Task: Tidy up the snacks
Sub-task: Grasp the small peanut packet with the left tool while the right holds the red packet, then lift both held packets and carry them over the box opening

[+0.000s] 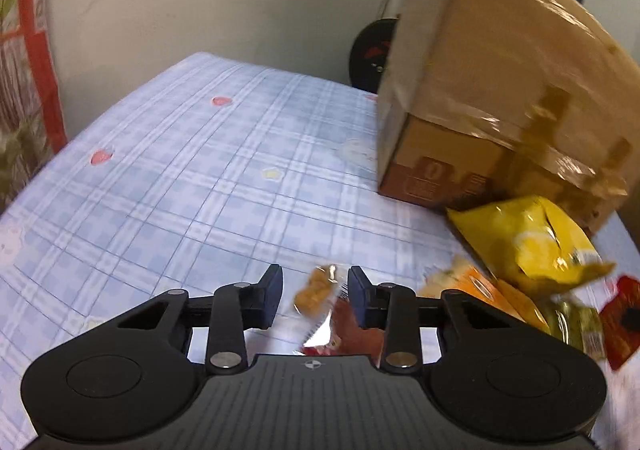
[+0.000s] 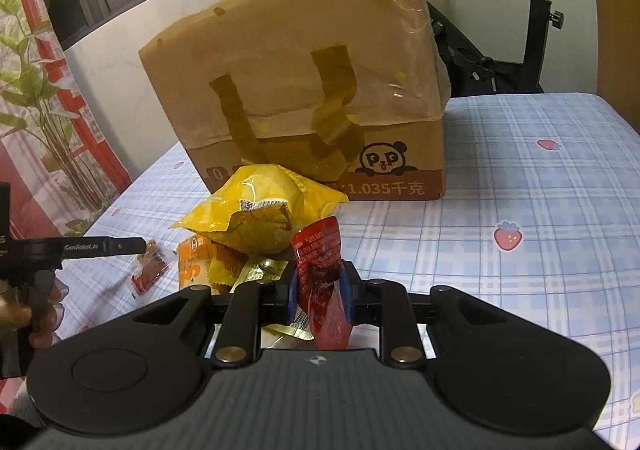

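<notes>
My right gripper (image 2: pixel 319 292) is shut on a red snack packet (image 2: pixel 320 250), held upright just in front of a pile of snacks. The pile has a yellow puffed bag (image 2: pixel 256 210), an orange packet (image 2: pixel 196 262) and a small yellow-green packet (image 2: pixel 260 270). My left gripper (image 1: pixel 315 290) is open, with a small clear packet of brown snack (image 1: pixel 316 290) lying on the cloth between its fingers. That packet also shows in the right wrist view (image 2: pixel 150 266), under the left gripper's fingertip (image 2: pixel 132 244). The yellow bag (image 1: pixel 528 238) lies right of the left gripper.
A large taped cardboard box (image 2: pixel 312 90) with a panda print stands behind the pile on a blue checked cloth (image 2: pixel 520 270). A curtain (image 2: pixel 40 130) hangs at the left. An exercise bike (image 2: pixel 532 30) stands behind the table at the right.
</notes>
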A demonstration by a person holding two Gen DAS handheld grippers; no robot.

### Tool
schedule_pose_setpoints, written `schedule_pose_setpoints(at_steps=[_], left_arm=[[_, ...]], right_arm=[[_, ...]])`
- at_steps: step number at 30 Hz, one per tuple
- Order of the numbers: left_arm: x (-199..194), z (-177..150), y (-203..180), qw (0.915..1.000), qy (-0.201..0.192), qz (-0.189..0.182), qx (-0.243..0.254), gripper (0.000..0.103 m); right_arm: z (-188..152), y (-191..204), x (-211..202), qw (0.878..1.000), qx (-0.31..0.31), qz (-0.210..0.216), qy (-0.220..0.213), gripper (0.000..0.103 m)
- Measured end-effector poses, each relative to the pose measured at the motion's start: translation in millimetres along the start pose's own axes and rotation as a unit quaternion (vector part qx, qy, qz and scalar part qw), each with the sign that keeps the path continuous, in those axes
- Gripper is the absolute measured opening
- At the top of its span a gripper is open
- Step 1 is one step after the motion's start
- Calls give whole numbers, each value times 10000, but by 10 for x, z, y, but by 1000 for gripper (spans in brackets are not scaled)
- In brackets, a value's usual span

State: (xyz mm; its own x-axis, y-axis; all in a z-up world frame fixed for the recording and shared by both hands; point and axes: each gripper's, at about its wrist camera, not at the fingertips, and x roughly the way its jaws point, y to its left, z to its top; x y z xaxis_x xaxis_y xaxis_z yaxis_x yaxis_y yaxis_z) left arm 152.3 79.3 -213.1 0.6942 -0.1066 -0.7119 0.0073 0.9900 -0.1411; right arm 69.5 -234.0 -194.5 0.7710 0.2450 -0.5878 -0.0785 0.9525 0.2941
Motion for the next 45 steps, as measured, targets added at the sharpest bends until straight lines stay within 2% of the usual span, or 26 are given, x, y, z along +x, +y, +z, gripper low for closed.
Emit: schedule_pose_setpoints(at_steps=[7,8,9,10,17,20,32,39,45], left_arm=[[154,-41,-90,9991,112,93,401,38],[153,-51,-90,9990,88,91,419,35],[148,-56,-90,9990,73,102,426,26],[134,-55,-85,9991,59,98,398,21],[-195,16,-31,9995,-275,-81,109,20],[-362,86,-86,9987,-479,-65,183,20],[-973,488,-409,9908,-1141,-599,425,20],[-1421,787,-525,9824,-1619,-741,563,21],[-1507,1010,-639,9795,-1763,-764,613,21]], right_arm=[[-3,-20,10,10000,15,-35,42,23],[-2,-19,11,10000,18,-41,42,23],[-4,-18,12,10000,23,-47,44,23],[-5,-22,13,10000,25,-52,48,23],[47,-40,-50,10000,42,-58,-52,23],[121,-60,-100,9998,79,-5,-163,23],[630,49,-399,9960,-242,152,-847,23],[942,153,-613,9922,-326,352,-1151,23],[1162,218,-665,9881,-518,393,-1395,23]])
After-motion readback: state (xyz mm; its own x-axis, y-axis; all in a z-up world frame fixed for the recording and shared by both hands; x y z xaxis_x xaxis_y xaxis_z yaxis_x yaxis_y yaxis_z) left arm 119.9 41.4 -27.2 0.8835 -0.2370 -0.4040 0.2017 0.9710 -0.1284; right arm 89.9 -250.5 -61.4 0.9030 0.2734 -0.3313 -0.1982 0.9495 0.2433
